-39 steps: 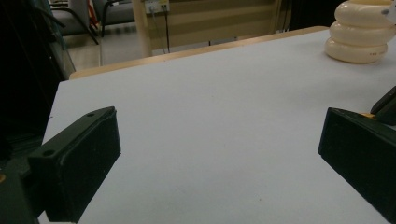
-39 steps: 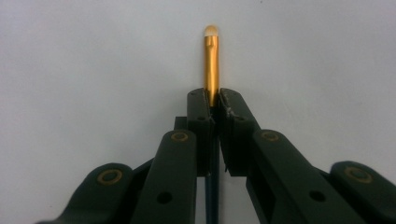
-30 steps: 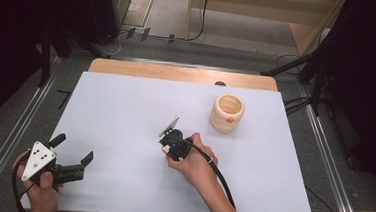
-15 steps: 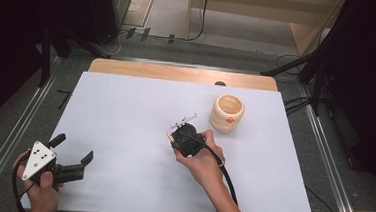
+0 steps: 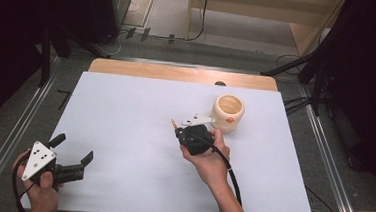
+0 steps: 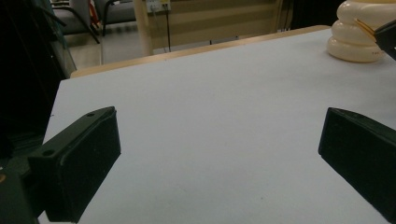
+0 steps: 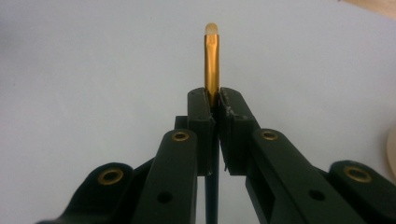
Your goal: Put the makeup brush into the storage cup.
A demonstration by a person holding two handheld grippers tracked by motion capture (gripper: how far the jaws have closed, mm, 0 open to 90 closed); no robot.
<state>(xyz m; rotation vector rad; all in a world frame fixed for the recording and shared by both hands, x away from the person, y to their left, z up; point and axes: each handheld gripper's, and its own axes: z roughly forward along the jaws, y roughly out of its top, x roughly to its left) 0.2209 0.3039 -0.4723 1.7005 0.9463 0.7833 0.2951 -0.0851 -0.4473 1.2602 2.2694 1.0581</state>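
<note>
— Near the middle of the table (image 5: 125, 111), what is the right gripper (image 7: 214, 100) holding?
— A little gold brush (image 7: 211, 60), squeezed tight between its jaws, close to the cream cup (image 5: 228, 112).
— And the left gripper (image 5: 71, 165)?
— Wide open, holding nothing, by the near left corner.

I think I am in a lab or test room, because my white table (image 5: 125, 111) sits inside a metal rail frame (image 5: 8, 138) on a grey floor (image 5: 170, 44), with black stands (image 5: 319, 70) and cables (image 5: 197, 16) around it and wooden furniture (image 5: 263, 11) behind.
</note>
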